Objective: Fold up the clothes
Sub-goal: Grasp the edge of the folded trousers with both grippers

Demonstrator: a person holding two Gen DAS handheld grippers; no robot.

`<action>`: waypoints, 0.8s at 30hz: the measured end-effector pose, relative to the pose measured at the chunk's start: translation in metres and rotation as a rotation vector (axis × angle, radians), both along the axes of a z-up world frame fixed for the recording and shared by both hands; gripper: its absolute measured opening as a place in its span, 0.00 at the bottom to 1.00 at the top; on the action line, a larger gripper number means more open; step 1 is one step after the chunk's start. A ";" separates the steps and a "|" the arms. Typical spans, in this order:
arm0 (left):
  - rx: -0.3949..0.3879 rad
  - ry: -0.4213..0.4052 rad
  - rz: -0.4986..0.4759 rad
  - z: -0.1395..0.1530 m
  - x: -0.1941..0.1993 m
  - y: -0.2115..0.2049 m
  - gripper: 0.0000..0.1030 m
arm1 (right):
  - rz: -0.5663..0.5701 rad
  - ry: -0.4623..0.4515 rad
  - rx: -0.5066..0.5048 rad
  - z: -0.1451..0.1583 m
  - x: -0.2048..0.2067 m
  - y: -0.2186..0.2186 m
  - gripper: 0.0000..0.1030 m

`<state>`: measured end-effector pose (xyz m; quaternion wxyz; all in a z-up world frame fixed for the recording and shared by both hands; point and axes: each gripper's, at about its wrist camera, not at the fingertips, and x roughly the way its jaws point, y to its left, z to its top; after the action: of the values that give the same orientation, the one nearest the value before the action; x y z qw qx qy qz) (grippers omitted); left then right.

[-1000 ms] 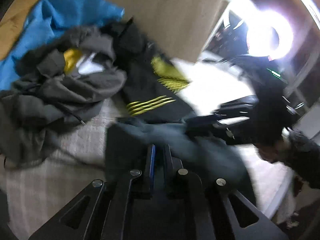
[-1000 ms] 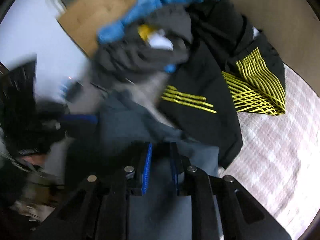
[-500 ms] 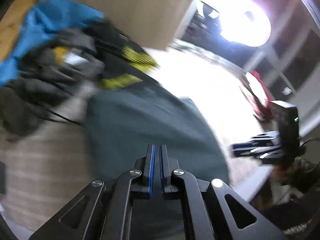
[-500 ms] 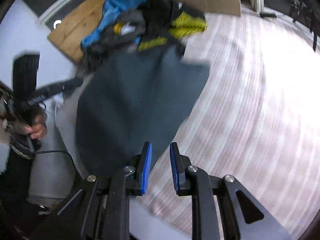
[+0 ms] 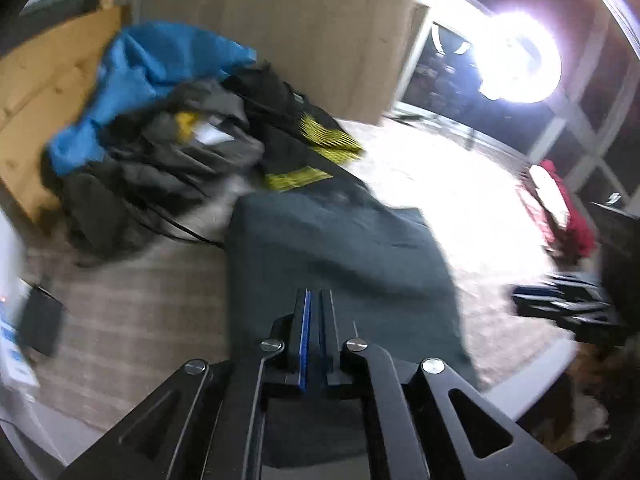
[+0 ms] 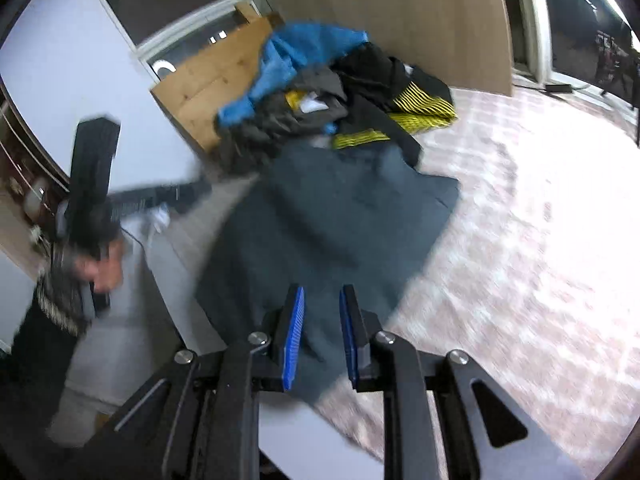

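A dark grey-blue garment (image 5: 336, 248) lies spread on the checked bed cover, also in the right wrist view (image 6: 332, 232). My left gripper (image 5: 316, 300) is shut on its near edge; the cloth runs out from between the pads. My right gripper (image 6: 320, 300) stands slightly open over the garment's near corner, with the cloth below the fingers and nothing pinched. In the left wrist view the right gripper (image 5: 560, 304) shows blurred at the right edge. In the right wrist view the left gripper (image 6: 152, 196) shows at the left, in a hand.
A pile of clothes sits behind the garment: a blue piece (image 5: 152, 80), grey ones (image 5: 160, 168) and a black one with yellow stripes (image 5: 304, 148). A wooden headboard (image 5: 280, 28) stands behind. A red cloth (image 5: 568, 216) lies at right. A bright lamp (image 5: 516, 56) glares.
The garment was pulled out of the pile and laid flat toward me. My right gripper let go of it and opened a little. My left gripper stays shut on the edge.
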<state>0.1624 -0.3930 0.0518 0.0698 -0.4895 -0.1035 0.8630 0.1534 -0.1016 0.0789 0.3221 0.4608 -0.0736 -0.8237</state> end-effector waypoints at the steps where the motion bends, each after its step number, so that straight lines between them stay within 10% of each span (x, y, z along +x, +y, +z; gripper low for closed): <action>1: 0.001 -0.007 0.008 -0.002 0.002 -0.003 0.08 | 0.013 -0.022 -0.018 -0.007 -0.005 -0.006 0.18; 8: 0.011 -0.052 0.067 -0.014 0.016 -0.024 0.07 | 0.000 -0.170 0.040 -0.053 -0.004 -0.014 0.19; 12: 0.059 -0.079 0.055 -0.023 0.006 -0.031 0.46 | -0.259 0.007 0.085 -0.016 -0.004 0.028 0.90; 24: 0.194 -0.143 -0.091 -0.053 -0.054 -0.028 0.49 | -0.398 -0.153 0.100 -0.065 -0.054 0.020 0.90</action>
<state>0.1082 -0.4213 -0.0011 0.1487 -0.5451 -0.1689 0.8077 0.0992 -0.0812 0.0136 0.1234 0.5139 -0.1464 -0.8362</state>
